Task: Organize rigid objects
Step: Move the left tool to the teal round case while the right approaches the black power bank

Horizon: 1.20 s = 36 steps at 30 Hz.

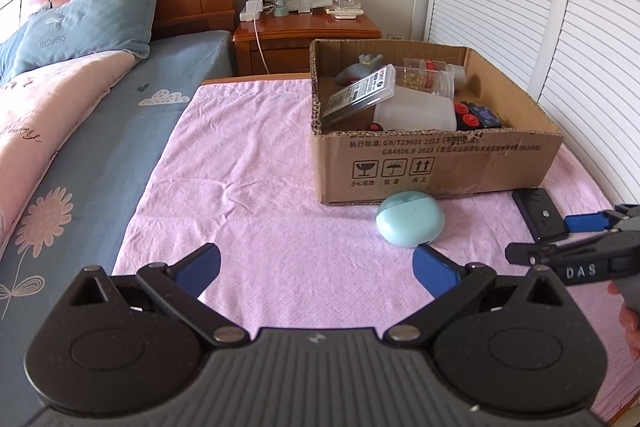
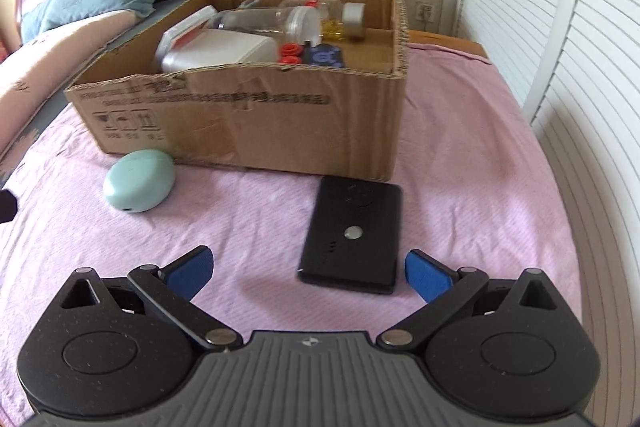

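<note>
A mint-green oval case (image 1: 411, 218) lies on the pink cloth (image 1: 260, 187) just in front of the cardboard box (image 1: 440, 163); it also shows in the right wrist view (image 2: 139, 181). A flat black device (image 2: 352, 233) lies to its right, also seen in the left wrist view (image 1: 540, 213). My left gripper (image 1: 316, 267) is open and empty, its right finger just below the green case. My right gripper (image 2: 308, 267) is open and empty, its jaws spread just short of the black device's near end; it shows from the side in the left wrist view (image 1: 560, 237).
The box (image 2: 240, 131) holds several items: a white container (image 1: 416, 111), clear jars, a flat pack, red and black toys. A bed with blue pillow (image 1: 88, 23) lies left. A wooden nightstand (image 1: 304, 35) stands behind. White louvred doors (image 1: 540, 7) are at right.
</note>
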Available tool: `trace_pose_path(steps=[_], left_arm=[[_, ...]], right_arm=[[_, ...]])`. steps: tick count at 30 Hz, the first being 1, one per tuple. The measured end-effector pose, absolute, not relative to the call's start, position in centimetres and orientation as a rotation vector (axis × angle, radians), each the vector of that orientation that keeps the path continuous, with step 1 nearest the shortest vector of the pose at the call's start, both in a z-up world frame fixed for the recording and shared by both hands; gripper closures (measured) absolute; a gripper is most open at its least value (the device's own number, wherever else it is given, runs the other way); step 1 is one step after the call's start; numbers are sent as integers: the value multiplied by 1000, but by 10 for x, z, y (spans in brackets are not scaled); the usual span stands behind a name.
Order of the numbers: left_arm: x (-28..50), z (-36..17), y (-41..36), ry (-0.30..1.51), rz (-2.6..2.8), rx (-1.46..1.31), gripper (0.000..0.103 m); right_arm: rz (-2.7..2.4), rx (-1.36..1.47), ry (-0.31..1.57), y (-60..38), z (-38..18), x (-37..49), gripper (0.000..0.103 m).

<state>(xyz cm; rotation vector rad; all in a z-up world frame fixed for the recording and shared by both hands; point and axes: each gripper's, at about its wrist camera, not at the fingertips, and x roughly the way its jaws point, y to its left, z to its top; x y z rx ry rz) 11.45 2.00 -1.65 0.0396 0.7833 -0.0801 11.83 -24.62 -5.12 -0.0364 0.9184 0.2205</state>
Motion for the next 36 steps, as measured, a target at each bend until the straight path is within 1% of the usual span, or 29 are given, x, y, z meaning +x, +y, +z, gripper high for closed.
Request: trace_pose_path(steps=[6,10,16,21,27,30,36], left_arm=[[117,-20,25,793,-87,28,1],[120,-24,25,805,-93,21,1],[125,-29,18,826,-112,24,1],[125,-31,16,840,-117,23,1],[127,-32,16,852,-118,20,1],[130,-34,14,865,-126,18,1],[140,-37,5,880,-144,20,1]], right_arm=[[388,-82,941,-232,-48,103,0],[360,-125,912,-238,-44,104,0],[348,-113,902,-260,-48,137,0],[412,-123,915,-256,-52,155,0],[530,-204,971,-233,-50,130,0],[481,-276,972,-221,-52,118,0],[387,-220,937,-219,-55,115,0]])
